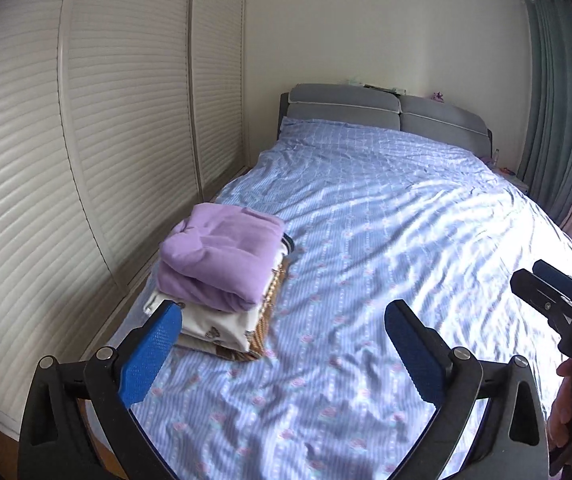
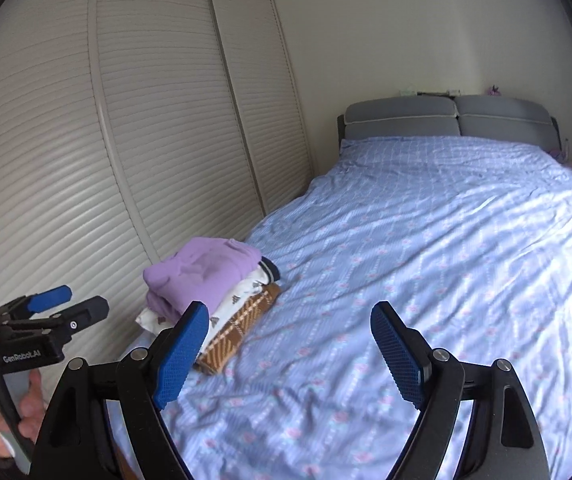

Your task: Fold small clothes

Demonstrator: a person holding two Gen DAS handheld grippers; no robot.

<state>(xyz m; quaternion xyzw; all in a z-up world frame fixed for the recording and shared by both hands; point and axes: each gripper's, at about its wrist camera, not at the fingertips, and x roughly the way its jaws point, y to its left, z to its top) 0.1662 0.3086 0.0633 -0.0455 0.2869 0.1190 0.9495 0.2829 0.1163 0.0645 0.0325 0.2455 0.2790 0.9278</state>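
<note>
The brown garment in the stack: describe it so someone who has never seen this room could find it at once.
Start at the bed with the blue floral sheet, and go to its edge beside the slatted wardrobe doors, where a small stack of folded clothes sits. The brown garment is the bottom layer, under the white printed piece and the purple top. It alone has a cream criss-cross pattern.

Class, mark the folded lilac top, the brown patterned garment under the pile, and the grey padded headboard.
Folded lilac top (image 1: 222, 252): left wrist view, upper face.
Brown patterned garment (image 2: 242, 326): right wrist view, exposed edge.
Grey padded headboard (image 2: 401, 120): right wrist view, left cushion.

Blue-sheeted bed (image 1: 385, 240), louvered wardrobe doors (image 1: 126, 120)
</note>
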